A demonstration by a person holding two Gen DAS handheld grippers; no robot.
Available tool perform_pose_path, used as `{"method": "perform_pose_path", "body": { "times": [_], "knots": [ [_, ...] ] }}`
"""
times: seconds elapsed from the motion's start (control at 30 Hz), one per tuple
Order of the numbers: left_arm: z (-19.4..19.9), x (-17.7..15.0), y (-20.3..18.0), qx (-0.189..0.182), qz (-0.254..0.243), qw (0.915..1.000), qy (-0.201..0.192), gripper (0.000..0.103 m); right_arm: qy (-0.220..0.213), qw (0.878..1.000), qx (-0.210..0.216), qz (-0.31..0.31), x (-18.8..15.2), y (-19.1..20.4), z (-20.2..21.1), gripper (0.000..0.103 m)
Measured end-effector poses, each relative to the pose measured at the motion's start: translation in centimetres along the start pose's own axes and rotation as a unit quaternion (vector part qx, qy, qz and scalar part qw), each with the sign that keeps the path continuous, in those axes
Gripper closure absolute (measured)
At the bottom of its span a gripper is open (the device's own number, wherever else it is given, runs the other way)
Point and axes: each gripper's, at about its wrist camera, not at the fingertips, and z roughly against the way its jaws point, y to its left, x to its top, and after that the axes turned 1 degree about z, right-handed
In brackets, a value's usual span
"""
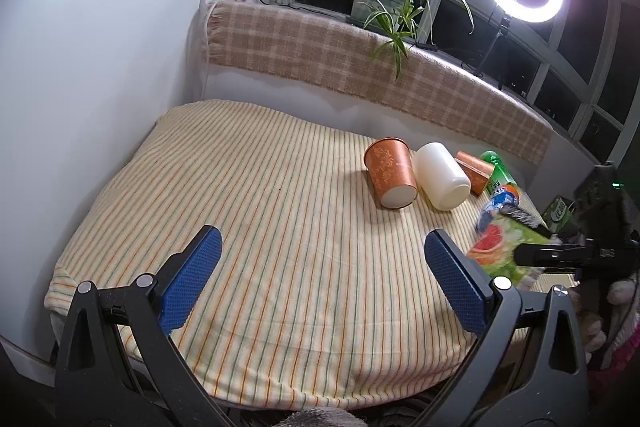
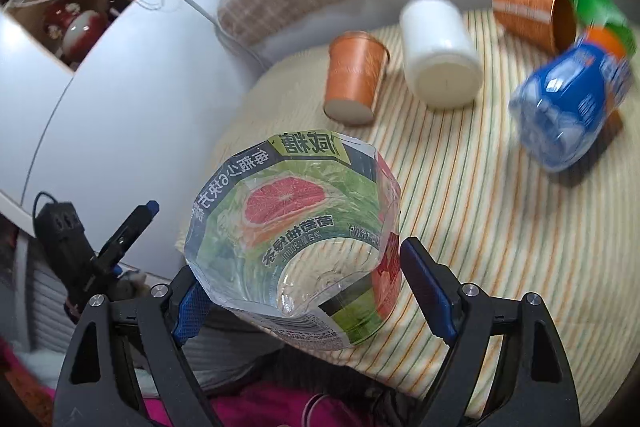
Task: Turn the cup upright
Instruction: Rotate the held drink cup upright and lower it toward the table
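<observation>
A: Left wrist view: how are the jaws of the left gripper [image 1: 322,259] standing?

B: They are gaping wide apart over the striped cloth [image 1: 256,211], gripping nothing. Well ahead and to their right, an orange cup [image 1: 390,173] is lying on its side beside a white jar [image 1: 442,175], with a second orange cup [image 1: 474,169] lying just past the jar.

A: And the right gripper [image 2: 298,289]?

B: Its jaws are also standing apart, bracketing a grapefruit-label bottle [image 2: 296,223]; I cannot tell whether the pads are touching it. Both cups are lying well beyond those jaws, the nearer cup [image 2: 354,77] left of the jar [image 2: 440,53], the farther one [image 2: 534,15] beside a blue bottle [image 2: 572,103].
</observation>
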Motion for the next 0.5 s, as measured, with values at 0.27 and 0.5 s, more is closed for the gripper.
{"method": "perform_pose_path", "body": {
  "times": [0.27,0.5],
  "knots": [
    [0.0,0.2,0.2,-0.012,0.012,0.9997,0.017,0.0,0.036,0.999,0.016,-0.038,3.1,-1.6,-4.5,0.015],
    [0.0,0.8,-0.6,-0.025,0.007,0.9994,0.021,0.0,0.039,0.998,0.006,-0.04,4.8,-1.4,-6.5,0.014]
  ]
}}
